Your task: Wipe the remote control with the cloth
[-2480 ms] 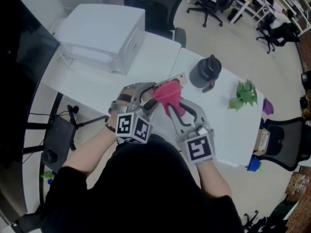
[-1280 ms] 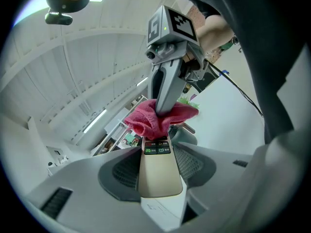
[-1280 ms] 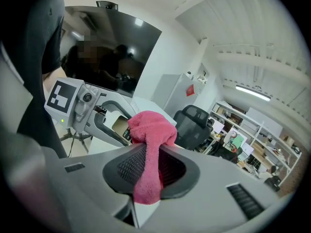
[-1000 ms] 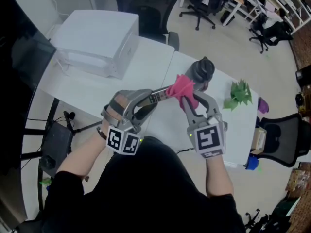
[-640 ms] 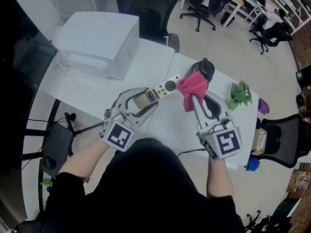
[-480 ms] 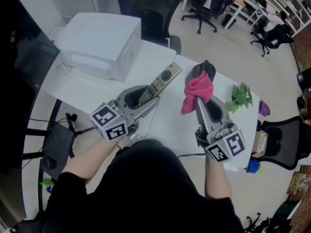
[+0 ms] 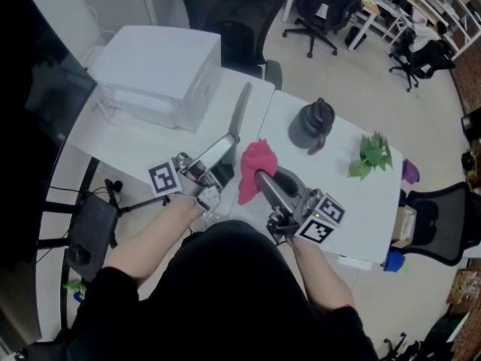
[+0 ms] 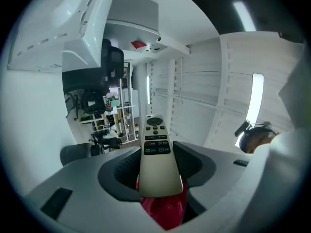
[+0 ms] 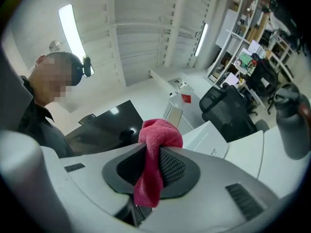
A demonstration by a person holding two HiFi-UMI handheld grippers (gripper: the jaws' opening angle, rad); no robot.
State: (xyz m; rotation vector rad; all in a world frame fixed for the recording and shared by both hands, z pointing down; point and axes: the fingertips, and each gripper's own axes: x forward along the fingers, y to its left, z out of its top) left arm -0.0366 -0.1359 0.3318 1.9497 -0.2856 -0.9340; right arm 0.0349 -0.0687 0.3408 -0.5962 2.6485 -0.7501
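Holding the remote control point(image 7: 242, 111) tilted up over the white table point(image 7: 347, 168), the left gripper point(image 7: 218, 156) is clamping its near end while the right gripper point(image 7: 261, 177), just to its right, is pinching the pink cloth point(image 7: 254, 162) beside the remote.

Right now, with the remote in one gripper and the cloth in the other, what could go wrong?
The left gripper holds the remote control only by its lower end, with most of its length sticking out past the fingers; wiping pressure near the top could lever it loose. The right gripper pinches just a narrow fold of the cloth, the rest bunched above; a drag along the remote might pull it free.
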